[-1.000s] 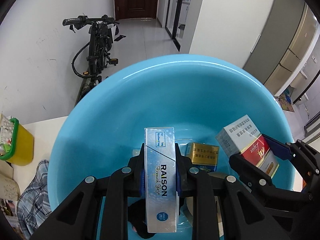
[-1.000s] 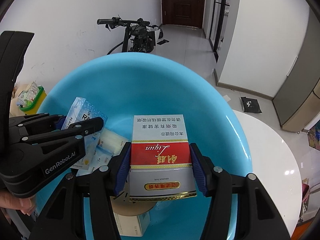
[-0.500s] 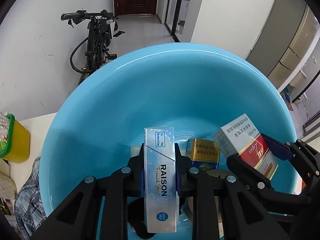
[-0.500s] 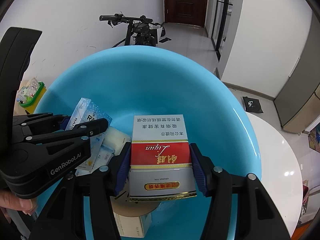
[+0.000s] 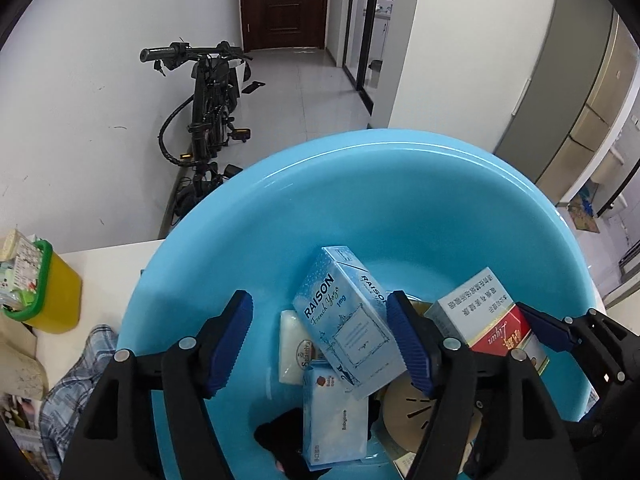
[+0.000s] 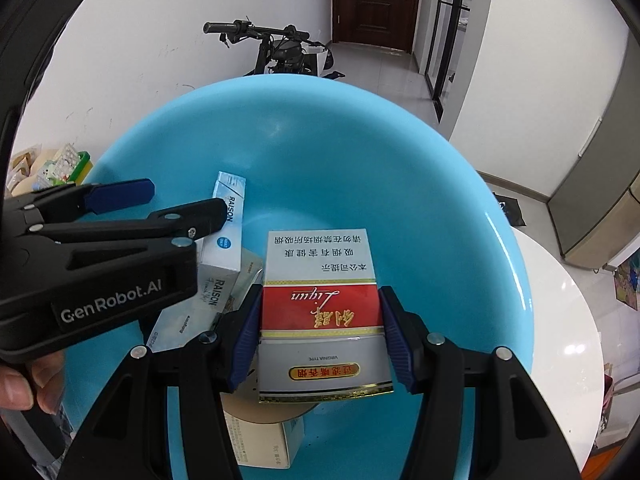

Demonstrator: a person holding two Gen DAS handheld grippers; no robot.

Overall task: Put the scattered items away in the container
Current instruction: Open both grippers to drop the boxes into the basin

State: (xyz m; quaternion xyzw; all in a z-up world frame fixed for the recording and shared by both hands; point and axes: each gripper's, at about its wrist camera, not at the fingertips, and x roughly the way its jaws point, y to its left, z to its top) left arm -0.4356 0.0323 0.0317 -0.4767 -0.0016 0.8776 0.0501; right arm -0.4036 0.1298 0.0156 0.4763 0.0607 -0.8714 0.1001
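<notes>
The left tool (image 5: 318,338) has just sprung its jaws apart, and the pale-blue pack (image 5: 344,320) it was pinching a second ago now lies tilted between the spread pads, free of the left pad though close against the right one, resting on the other boxes in the blue basin (image 5: 400,184). That item looks delivered, I'd say. The right tool (image 6: 320,336) clamps the red-and-white pack (image 6: 320,312) by its sides, held over the basin's middle, so its release is probably next. The basin's far wall is bare and wide, with plenty of room; the crowding is at the near side, where the two tools sit close together and the dropped pack leans by the left tool's right finger. The white worktop (image 6: 568,320) shows beyond the rim.
</notes>
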